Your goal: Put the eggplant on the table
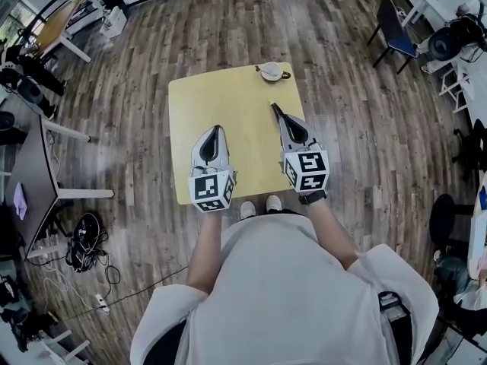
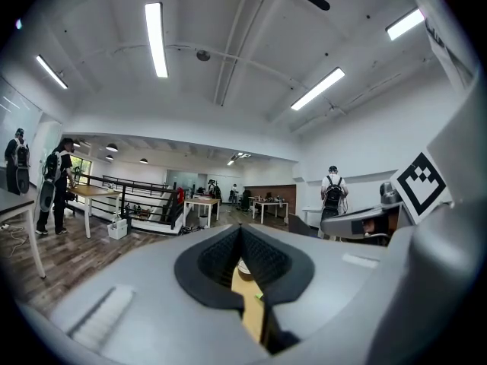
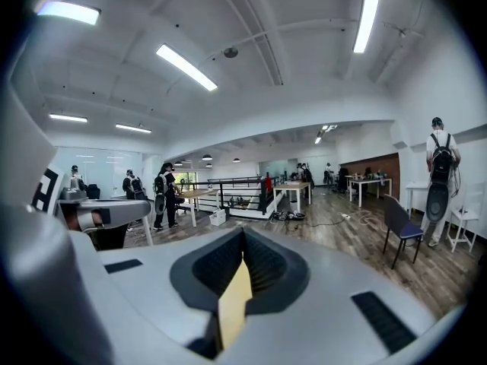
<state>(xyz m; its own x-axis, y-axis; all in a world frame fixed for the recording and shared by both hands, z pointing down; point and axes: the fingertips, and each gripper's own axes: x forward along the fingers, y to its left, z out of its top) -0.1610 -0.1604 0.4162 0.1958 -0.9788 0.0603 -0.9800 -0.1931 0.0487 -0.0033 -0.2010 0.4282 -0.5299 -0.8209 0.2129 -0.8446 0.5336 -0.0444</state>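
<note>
A small yellow table (image 1: 228, 105) stands below me on the wood floor. At its far edge sits a white dish (image 1: 271, 71) with a dark stub on its right side; I cannot make out an eggplant. My left gripper (image 1: 218, 128) hovers over the near middle of the table, shut and empty. My right gripper (image 1: 273, 106) reaches further, shut and empty, its tip beside a tiny green scrap (image 1: 269, 102). In the left gripper view the shut left gripper (image 2: 240, 228) frames the dish (image 2: 243, 267) below its tips. The right gripper (image 3: 243, 230) is shut in its own view too.
A blue chair (image 1: 396, 29) and white desks stand at the far right. A grey desk (image 1: 30, 166) and a tangle of cables (image 1: 84, 242) lie to the left. People with backpacks stand in the room (image 2: 332, 192). My shoes (image 1: 259, 205) touch the table's near edge.
</note>
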